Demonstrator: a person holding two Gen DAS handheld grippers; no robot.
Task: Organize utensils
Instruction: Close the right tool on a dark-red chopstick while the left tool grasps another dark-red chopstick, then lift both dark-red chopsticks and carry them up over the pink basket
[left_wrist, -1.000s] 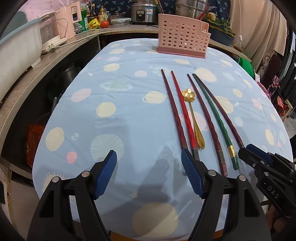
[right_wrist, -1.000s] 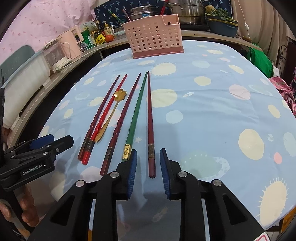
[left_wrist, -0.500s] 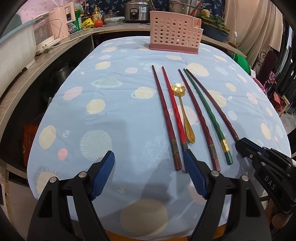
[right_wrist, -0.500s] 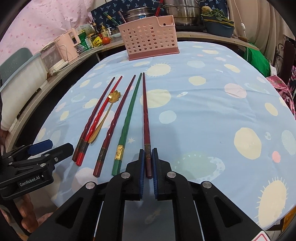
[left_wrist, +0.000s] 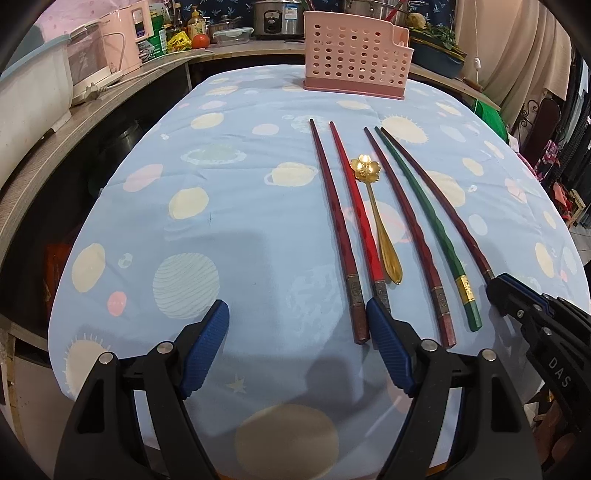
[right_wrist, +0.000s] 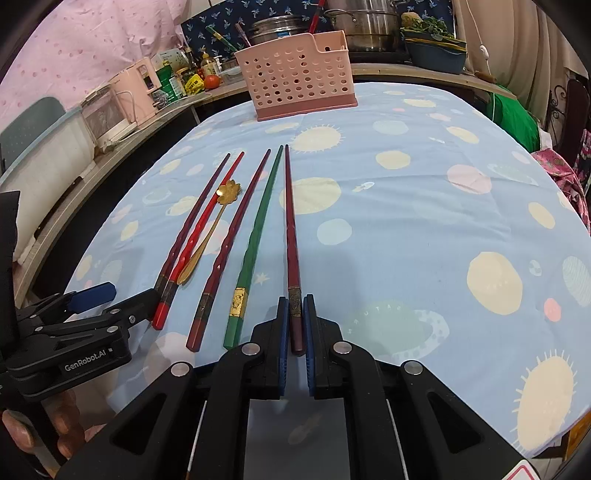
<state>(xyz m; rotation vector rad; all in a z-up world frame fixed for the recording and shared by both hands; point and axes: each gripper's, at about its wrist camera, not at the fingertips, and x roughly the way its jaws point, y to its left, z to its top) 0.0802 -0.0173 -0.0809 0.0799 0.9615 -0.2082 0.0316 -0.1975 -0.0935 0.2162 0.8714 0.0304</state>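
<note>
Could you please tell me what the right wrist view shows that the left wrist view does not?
Only the right wrist view shows the right gripper shut on the rightmost dark red chopstick, and a hand under the left gripper. Only the left wrist view shows the left gripper open over bare tablecloth. Both show the green chopstick, gold spoon and pink basket.

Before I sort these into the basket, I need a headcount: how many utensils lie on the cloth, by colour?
Dark red chopsticks: 3
Bright red chopstick: 1
Green chopstick: 1
Gold spoon: 1
Total: 6
</note>
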